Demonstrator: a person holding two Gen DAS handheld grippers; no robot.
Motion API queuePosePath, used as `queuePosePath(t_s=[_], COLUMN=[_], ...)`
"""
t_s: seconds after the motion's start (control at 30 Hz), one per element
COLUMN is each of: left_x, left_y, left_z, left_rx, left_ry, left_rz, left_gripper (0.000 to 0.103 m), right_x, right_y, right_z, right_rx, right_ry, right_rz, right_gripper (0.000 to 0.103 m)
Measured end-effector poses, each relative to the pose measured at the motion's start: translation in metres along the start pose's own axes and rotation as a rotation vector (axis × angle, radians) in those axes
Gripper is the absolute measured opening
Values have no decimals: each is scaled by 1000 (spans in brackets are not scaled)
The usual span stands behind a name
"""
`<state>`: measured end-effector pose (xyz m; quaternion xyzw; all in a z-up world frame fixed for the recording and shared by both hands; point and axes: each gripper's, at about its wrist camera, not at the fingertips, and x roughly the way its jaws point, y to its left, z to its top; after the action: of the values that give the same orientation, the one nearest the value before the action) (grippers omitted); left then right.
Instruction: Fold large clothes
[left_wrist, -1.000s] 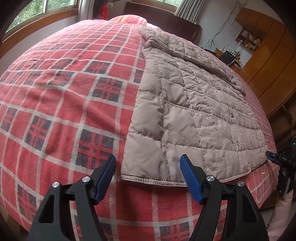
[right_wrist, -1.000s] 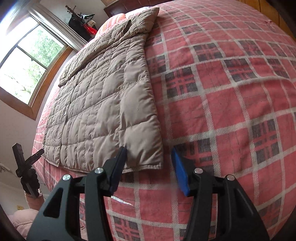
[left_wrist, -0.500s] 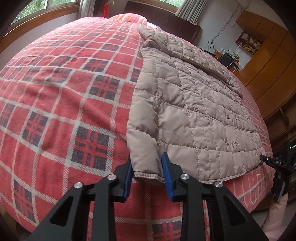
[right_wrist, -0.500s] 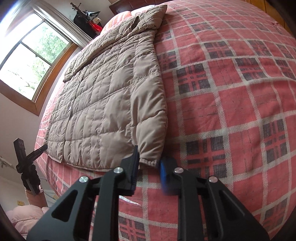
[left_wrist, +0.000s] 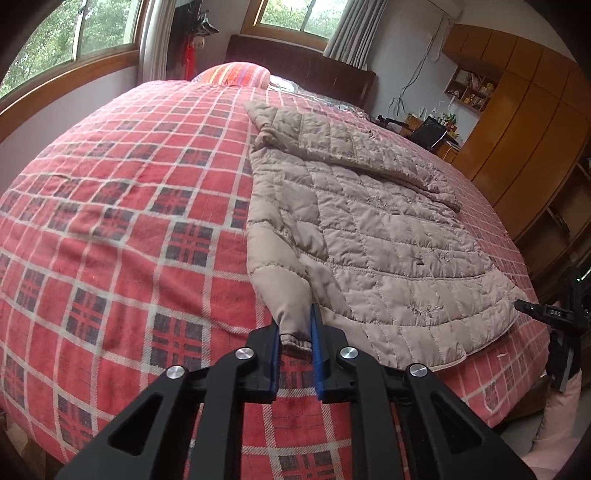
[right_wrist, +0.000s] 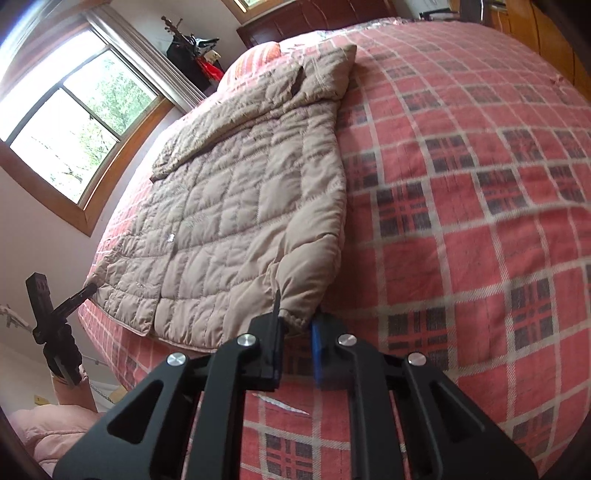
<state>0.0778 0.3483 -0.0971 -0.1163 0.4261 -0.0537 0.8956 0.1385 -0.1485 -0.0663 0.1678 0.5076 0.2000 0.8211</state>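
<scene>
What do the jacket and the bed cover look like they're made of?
Jacket: thin matte beige synthetic shell, probably padded, judging by puffy stitched squares. Bed cover: soft woven fabric, likely cotton, red plaid, slightly fuzzy and faded. Both grippers pinch jacket corners.

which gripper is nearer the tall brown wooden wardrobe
Right. The right gripper clamps the beige quilted jacket at its end nearest the brown wooden wardrobe; the left gripper clamps the opposite end, towards the window.
</scene>
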Motion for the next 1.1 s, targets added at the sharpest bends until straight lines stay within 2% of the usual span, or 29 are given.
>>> queuePosePath(t_s=[0.2, 0.4, 0.57, 0.8, 0.9, 1.0, 1.03, 1.1], left_x=[-9, -2, 18, 65, 83, 102, 111, 132], left_y=[-8, -15, -14, 1, 3, 5, 7, 12], left_z=[37, 87, 136, 202, 226, 249, 255, 266], left_rx=[44, 67, 49, -22, -30, -17, -18, -26], left_ry=[-65, -128, -168, -169, -194, -236, -240, -212], left_rz=[5, 10, 27, 47, 83, 173, 196, 206], left_gripper=[12, 11, 10, 10, 9, 6, 2, 1], right_x=[-15, -16, -12, 8, 22, 43, 52, 68], right_y=[10, 19, 29, 29, 21, 11, 8, 2], right_z=[34, 83, 135, 204, 232, 256, 263, 277], right_rx=[-42, -67, -76, -33, -1, 30, 43, 67], right_ry=[-45, -69, -84, -82, -70, -53, -46, -32], right_rz=[-9, -19, -20, -28, -28, -25, -26, -19], right_gripper=[10, 9, 9, 9, 9, 9, 9, 9])
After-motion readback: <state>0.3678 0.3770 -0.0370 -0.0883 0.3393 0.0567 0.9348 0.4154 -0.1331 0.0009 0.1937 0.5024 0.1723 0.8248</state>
